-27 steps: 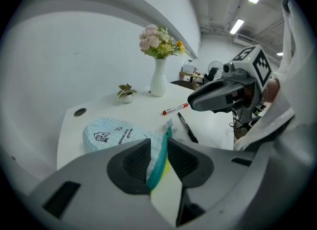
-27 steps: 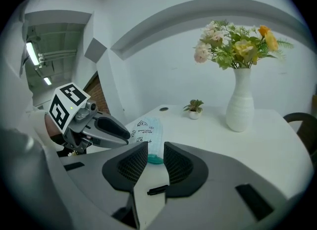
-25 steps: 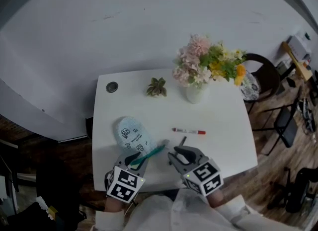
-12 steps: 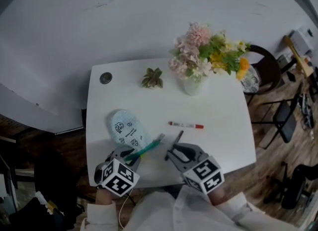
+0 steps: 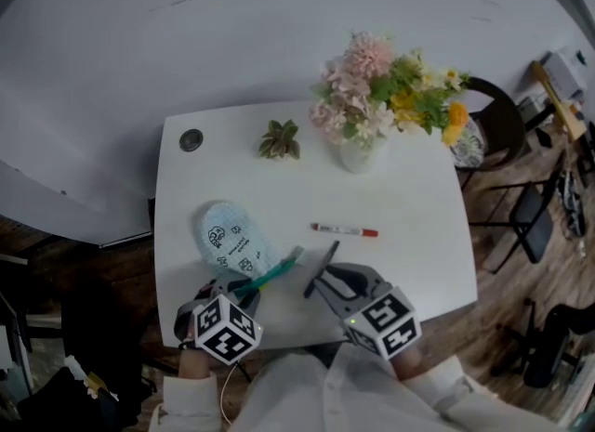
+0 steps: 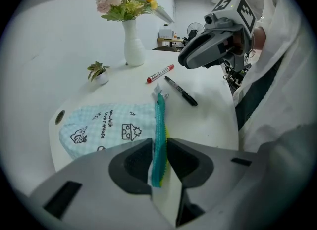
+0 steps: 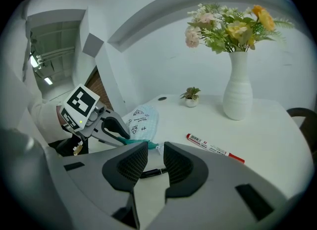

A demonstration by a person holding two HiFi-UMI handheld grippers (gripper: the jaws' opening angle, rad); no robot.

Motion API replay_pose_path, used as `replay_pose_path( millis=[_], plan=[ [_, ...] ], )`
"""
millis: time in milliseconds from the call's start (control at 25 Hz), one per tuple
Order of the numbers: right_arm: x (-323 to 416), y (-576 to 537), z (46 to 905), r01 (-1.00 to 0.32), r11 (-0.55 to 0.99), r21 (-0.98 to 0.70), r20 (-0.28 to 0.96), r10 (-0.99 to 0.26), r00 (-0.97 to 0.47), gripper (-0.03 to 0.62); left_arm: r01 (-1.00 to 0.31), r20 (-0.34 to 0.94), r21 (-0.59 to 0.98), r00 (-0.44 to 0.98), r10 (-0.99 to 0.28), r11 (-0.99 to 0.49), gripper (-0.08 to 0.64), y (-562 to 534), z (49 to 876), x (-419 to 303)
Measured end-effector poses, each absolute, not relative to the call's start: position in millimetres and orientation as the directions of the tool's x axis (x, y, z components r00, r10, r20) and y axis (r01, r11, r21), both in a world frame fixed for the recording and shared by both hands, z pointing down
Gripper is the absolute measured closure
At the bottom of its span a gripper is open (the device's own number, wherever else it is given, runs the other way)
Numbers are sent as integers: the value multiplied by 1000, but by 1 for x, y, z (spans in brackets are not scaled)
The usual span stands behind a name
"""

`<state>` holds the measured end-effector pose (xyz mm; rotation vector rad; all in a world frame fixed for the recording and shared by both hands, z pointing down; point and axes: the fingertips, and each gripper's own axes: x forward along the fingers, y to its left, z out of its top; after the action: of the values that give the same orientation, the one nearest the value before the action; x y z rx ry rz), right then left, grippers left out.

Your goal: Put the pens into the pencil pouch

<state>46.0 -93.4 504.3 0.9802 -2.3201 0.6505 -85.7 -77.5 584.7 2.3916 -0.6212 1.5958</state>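
Observation:
A light blue printed pencil pouch (image 5: 229, 239) lies on the white table's (image 5: 409, 198) left half. My left gripper (image 5: 249, 289) is shut on the pouch's teal zipper edge (image 6: 159, 125), holding it upright between the pads. A black pen (image 5: 323, 268) lies on the table just right of the pouch mouth, and it shows past my right gripper's jaws (image 7: 151, 172). My right gripper (image 5: 325, 283) hovers over the pen's near end, open by a narrow gap with nothing in it. A red-capped white marker (image 5: 344, 229) lies farther out, apart from both grippers.
A white vase of flowers (image 5: 358, 156) stands at the back of the table. A small potted plant (image 5: 279, 139) and a round cable grommet (image 5: 191, 139) sit to its left. Chairs (image 5: 521, 226) stand beyond the right edge. The person's white sleeves (image 5: 307, 398) fill the near side.
The view has shifted a little. My left gripper still holds the zipper edge. My right gripper has drawn slightly back, so more of the black pen shows.

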Motion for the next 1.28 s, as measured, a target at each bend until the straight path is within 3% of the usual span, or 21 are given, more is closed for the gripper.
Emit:
replay_pose_path(
  millis=[320,680,1280],
  plan=[
    [47,-96,505,-744,634,-211,624,-498,-602,497,-501,916,-18,339,-216,-865,522,-77,581,-83],
    [45,-94,502,-727,657,-201,613,-495,-617,499,-567,855,124,478,-202,-814,526,-66,562,-59],
    [44,-99,481,-724,666,-179,555,-539,-633,499,-646,694,213,628,-352,-733,526,-79,492,-34]
  ],
)
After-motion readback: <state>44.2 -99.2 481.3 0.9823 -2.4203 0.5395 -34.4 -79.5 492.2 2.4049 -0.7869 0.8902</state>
